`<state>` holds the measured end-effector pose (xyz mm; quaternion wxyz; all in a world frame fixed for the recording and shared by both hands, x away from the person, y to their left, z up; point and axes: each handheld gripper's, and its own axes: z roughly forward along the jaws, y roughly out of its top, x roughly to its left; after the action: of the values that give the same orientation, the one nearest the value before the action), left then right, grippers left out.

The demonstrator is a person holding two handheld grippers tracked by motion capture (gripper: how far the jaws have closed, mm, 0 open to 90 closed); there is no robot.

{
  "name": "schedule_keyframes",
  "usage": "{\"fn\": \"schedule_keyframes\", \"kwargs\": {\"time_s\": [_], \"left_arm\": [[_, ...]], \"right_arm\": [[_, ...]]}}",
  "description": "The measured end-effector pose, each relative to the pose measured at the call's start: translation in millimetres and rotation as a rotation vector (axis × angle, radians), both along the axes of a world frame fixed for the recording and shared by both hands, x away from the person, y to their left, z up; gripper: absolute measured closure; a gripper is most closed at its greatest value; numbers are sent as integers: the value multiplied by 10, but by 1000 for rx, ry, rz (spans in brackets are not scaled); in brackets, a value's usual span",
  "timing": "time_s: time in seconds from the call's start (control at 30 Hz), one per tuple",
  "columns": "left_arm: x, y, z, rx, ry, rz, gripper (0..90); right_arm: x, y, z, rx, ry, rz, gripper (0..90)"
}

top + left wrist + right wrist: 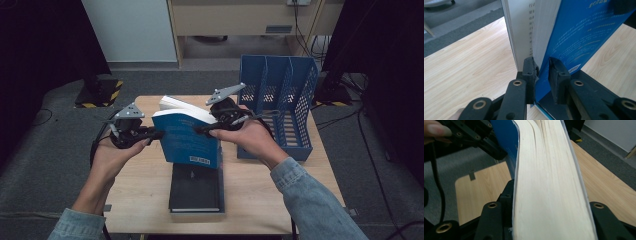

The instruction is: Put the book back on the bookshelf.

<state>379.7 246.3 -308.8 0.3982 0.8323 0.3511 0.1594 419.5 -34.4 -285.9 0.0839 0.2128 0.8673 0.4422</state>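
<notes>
Blue book [189, 137], black book [195, 190], blue rack [280, 85].

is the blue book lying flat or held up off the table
Held up: the blue book hangs tilted above the dark book, gripped by the left gripper and right gripper.

Person wears light-blue denim sleeves [310, 200]; each hand carries a black two-jaw tool, left gripper [152, 134] and right gripper [202, 130], topped by grey three-cornered plates, with brass-ringed pivot screws and trailing black cables.
</notes>
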Motion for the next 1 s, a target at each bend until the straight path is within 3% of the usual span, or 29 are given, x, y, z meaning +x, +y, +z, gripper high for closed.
{"fn": "schedule_keyframes", "kwargs": {"time_s": [0.07,0.17,0.27,0.5,1.0], "left_arm": [[-28,30,-20,-21,-3,-5,757],[-41,64,-47,-55,0,-9,760],[-44,57,-45,-52,-4,-8,761],[-61,56,-55,-54,-11,-3,760],[-56,59,-73,-67,-17,6,754]], "right_arm": [[-3,43,26,-38,-12,10,510],[30,43,33,-41,-3,32,504],[70,52,47,-40,14,46,492],[89,125,78,-83,4,58,525],[128,144,35,-74,34,66,544]]}}
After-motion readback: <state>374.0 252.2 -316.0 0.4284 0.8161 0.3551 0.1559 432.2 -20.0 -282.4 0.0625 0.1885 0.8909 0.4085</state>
